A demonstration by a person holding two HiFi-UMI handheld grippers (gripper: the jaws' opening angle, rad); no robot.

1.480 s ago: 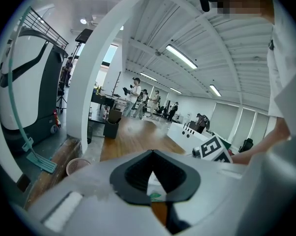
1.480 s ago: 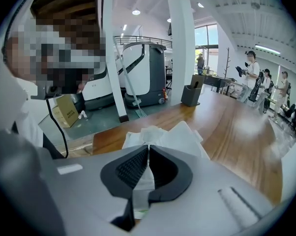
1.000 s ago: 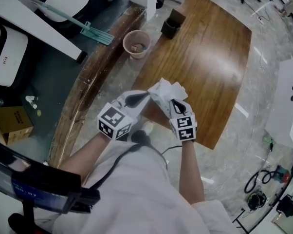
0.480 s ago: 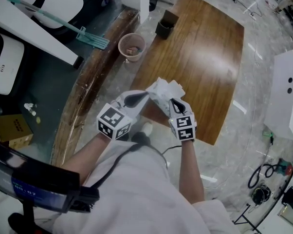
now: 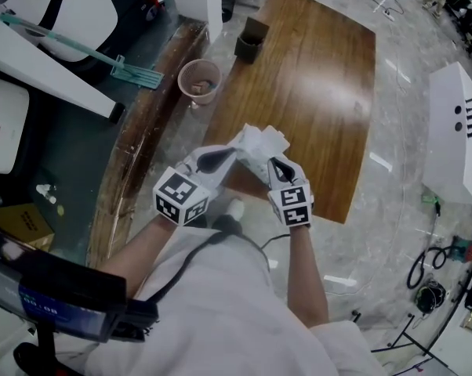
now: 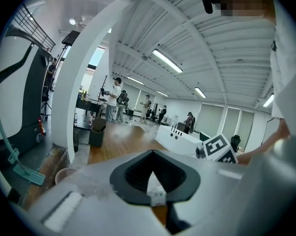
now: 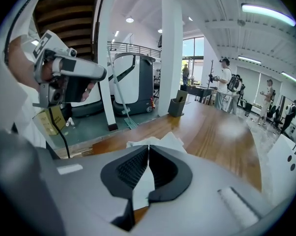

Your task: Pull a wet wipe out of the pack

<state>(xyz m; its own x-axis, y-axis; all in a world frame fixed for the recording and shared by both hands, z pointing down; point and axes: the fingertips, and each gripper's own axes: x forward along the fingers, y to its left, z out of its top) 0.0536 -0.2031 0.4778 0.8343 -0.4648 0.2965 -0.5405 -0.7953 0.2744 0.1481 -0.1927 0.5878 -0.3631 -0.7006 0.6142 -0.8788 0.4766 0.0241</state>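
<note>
Left gripper [image 6: 153, 175] clamped shut on the pack [image 6: 156, 192]. Right gripper [image 7: 148, 167] pinching the wipe [image 7: 158, 142]. Both held close together over the table [image 5: 314, 92].

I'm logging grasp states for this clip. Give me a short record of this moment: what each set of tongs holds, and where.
left tongs: shut on the pack, white and labelled
right tongs: shut on the white wipe
place: held in the air over the wooden table, near its edge
wipe state: crumpled, bunched between both tongs
</note>
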